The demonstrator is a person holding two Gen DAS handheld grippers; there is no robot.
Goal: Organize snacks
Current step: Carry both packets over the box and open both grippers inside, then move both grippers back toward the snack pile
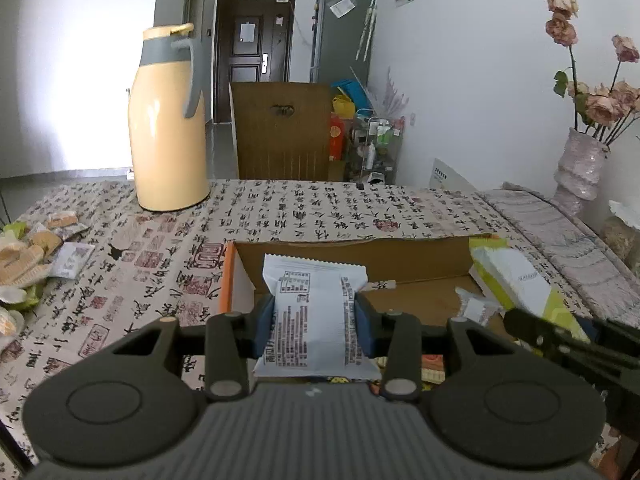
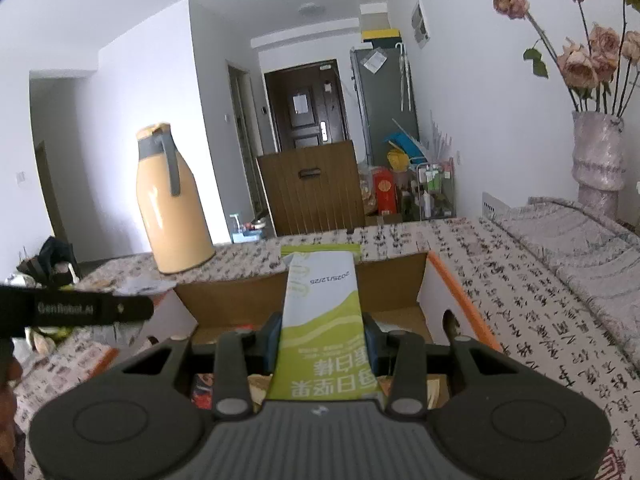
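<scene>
My left gripper [image 1: 315, 312] is shut on a white snack packet [image 1: 316, 312] with black print, held above the near-left part of an open cardboard box [image 1: 360, 248] with an orange rim. My right gripper [image 2: 322, 338] is shut on a long green and white snack packet [image 2: 322, 320], held over the same box [image 2: 392, 280]. In the left wrist view that green packet [image 1: 516, 280] and the right gripper's dark body show at the right over the box. Other wrapped snacks lie on the box floor beneath both grippers.
A pile of loose snacks [image 1: 28, 264] lies at the table's left edge. A tall yellow thermos jug [image 1: 168, 120] stands at the far left of the table. A vase of dried roses [image 1: 580, 168] stands at the far right. A wooden chair back [image 1: 280, 128] rises behind the table.
</scene>
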